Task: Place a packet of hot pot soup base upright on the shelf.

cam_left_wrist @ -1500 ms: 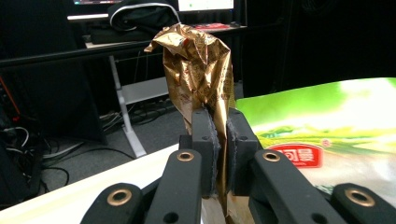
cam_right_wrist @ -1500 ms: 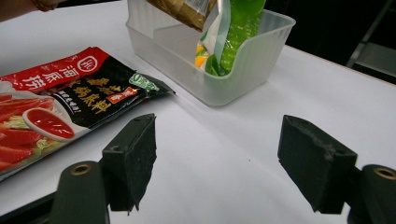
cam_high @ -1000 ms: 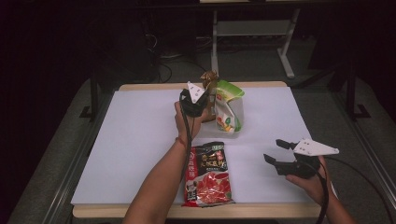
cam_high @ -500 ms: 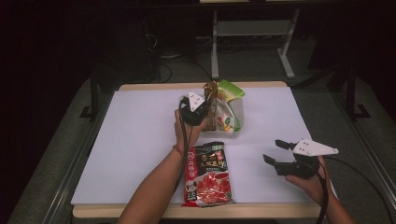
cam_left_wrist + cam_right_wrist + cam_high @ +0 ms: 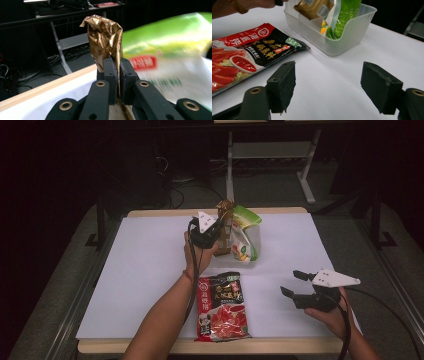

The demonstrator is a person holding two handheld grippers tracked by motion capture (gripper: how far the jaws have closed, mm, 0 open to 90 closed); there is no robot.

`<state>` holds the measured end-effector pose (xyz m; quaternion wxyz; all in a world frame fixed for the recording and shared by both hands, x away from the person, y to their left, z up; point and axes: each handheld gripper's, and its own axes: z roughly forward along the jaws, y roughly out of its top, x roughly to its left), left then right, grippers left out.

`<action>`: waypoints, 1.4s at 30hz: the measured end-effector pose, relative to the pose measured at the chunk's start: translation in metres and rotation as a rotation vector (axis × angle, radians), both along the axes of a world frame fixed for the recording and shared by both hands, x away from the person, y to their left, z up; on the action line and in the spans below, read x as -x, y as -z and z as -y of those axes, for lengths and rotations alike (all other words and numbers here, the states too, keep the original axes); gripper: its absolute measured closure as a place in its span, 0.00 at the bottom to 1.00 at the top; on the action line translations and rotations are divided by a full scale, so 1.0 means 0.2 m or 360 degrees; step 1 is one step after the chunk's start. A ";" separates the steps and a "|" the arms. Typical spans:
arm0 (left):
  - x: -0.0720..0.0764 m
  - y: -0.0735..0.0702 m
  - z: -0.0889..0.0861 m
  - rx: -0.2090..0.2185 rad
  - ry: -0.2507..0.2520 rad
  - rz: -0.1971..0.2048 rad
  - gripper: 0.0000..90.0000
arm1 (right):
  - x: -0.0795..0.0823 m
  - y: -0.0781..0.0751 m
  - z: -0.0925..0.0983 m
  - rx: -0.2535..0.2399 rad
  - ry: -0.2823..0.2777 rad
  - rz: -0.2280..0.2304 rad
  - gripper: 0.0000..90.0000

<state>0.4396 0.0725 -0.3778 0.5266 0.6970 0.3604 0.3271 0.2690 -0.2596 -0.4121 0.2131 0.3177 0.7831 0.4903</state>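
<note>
While you look down from the high view, your left gripper (image 5: 216,231) has shifted slightly toward the clear bin (image 5: 254,251), pinching the gold packet (image 5: 225,227) upright beside the green packet (image 5: 243,232); the red sauce packet (image 5: 222,307) lies flat near you; your right gripper (image 5: 296,284) rests agape, holding nothing. Along the left gripper view, jaws clamp the gold packet (image 5: 106,40); it looks nearly seated. Along the right gripper view, the clear bin (image 5: 347,32) sits beyond wide jaws.
</note>
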 end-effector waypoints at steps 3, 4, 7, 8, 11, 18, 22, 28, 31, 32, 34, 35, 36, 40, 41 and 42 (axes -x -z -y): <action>-0.05 0.01 0.03 -0.0023 -0.0053 0.0024 0.95 | 0.00 0.00 0.01 -0.0002 -0.0003 -0.0001 0.31; -0.06 0.02 0.03 -0.0009 -0.0067 0.0034 0.95 | 0.00 0.00 0.01 -0.0004 -0.0001 0.0000 0.31; -0.08 0.01 0.07 -0.0011 -0.0118 0.0086 0.95 | 0.00 0.00 0.02 -0.0014 -0.0001 0.0000 0.31; -0.08 0.01 0.08 -0.0030 -0.0121 0.0110 0.95 | 0.00 0.00 0.02 -0.0016 -0.0003 0.0002 0.31; -0.05 0.03 0.12 -0.0022 -0.0087 0.0119 0.95 | 0.01 0.00 0.02 -0.0012 -0.0011 0.0007 0.31; 0.04 0.12 0.08 -0.0047 -0.0004 0.0049 0.95 | 0.01 0.00 0.01 0.0000 -0.0032 0.0002 0.31; 0.09 0.15 0.04 -0.0052 0.0045 0.0017 0.95 | 0.01 0.00 -0.01 0.0008 -0.0041 0.0001 0.31; 0.16 0.14 0.00 -0.0059 0.0134 0.0024 0.95 | 0.01 0.01 -0.02 0.0021 -0.0053 -0.0014 0.31; 0.19 0.14 -0.01 -0.0058 0.0163 0.0029 0.96 | 0.01 0.01 -0.02 0.0024 -0.0056 -0.0014 0.31; 0.20 0.14 -0.02 -0.0063 0.0178 0.0034 0.96 | 0.01 0.01 -0.02 0.0020 -0.0055 -0.0014 0.31; 0.23 0.14 -0.01 -0.0064 0.0201 0.0040 0.96 | 0.01 0.01 -0.02 0.0020 -0.0054 -0.0018 0.31; 0.24 0.14 -0.02 -0.0076 0.0216 0.0044 0.96 | 0.01 0.01 -0.02 0.0023 -0.0055 -0.0017 0.31; 0.25 0.14 -0.02 -0.0079 0.0221 0.0042 0.96 | 0.01 0.01 -0.02 0.0022 -0.0057 -0.0018 0.31; 0.28 0.15 -0.03 -0.0077 0.0254 0.0045 0.97 | 0.01 0.01 -0.02 0.0032 -0.0060 -0.0015 0.31; 0.29 0.15 -0.03 -0.0078 0.0260 0.0045 0.97 | 0.01 0.01 -0.03 0.0035 -0.0060 -0.0011 0.31; 0.29 0.15 -0.03 -0.0075 0.0265 0.0040 0.97 | 0.01 0.01 -0.03 0.0039 -0.0061 -0.0010 0.31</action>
